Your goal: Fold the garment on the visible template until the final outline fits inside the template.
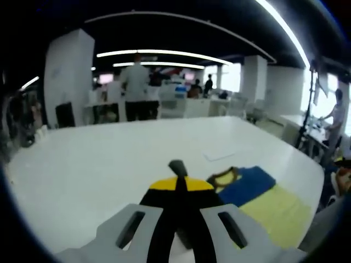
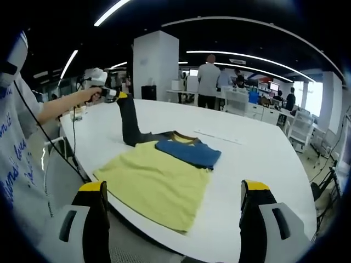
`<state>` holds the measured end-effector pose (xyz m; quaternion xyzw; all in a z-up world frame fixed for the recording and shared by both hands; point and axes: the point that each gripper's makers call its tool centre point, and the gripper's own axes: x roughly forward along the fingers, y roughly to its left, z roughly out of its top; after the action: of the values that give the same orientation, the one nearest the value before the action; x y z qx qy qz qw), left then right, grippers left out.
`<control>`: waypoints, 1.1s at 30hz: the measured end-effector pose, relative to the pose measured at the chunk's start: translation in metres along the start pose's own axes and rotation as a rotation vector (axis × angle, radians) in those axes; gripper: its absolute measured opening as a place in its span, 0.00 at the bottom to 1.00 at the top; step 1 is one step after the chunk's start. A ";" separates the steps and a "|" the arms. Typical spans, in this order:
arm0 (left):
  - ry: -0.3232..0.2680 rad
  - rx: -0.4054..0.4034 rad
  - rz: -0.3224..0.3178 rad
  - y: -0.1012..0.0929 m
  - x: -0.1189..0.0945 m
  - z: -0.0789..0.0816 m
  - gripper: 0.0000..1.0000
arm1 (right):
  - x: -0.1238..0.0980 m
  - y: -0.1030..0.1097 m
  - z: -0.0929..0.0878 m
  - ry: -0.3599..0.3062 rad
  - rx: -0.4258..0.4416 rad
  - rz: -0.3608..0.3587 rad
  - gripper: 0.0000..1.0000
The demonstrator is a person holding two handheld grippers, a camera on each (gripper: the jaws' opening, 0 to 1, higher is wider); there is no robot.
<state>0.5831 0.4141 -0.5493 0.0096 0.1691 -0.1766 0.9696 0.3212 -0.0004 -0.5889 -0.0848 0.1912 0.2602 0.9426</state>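
The white tabletop [image 2: 263, 159] is the largest thing, and everything is placed with respect to it. On its near part, close to the edge where the person stands, lies the garment [image 2: 159, 183], a shirt with a yellow body, a blue upper part and a dark sleeve [image 2: 130, 127]. The yellow body lies flat and reaches almost to the near edge of the tabletop; the blue part [image 2: 189, 152] is folded over on the body, toward the middle of the tabletop. The dark sleeve is lifted from the tabletop and rises up to the left gripper [image 2: 122, 96], which the person's hand [image 2: 89, 95] holds above the left edge of the tabletop. In the left gripper view the jaws of the left gripper [image 1: 177, 183] are pressed together on the dark sleeve [image 1: 178, 216], and the rest of the garment [image 1: 263, 200] lies on the tabletop [image 1: 98, 164] to the right. The right gripper [image 2: 174, 189] is in front of the near edge of the tabletop, its jaws wide apart and holding nothing. I cannot tell where the template is on the tabletop; only a thin pale line [image 2: 218, 136] shows beyond the garment.
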 end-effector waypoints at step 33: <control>0.042 0.081 -0.107 -0.096 0.029 0.021 0.00 | 0.006 -0.020 -0.004 -0.055 0.007 0.057 1.00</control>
<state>0.5821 0.3123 -0.5355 0.0435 0.1823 -0.2346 0.9539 0.3352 -0.0160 -0.5933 -0.0688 0.1686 0.2884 0.9400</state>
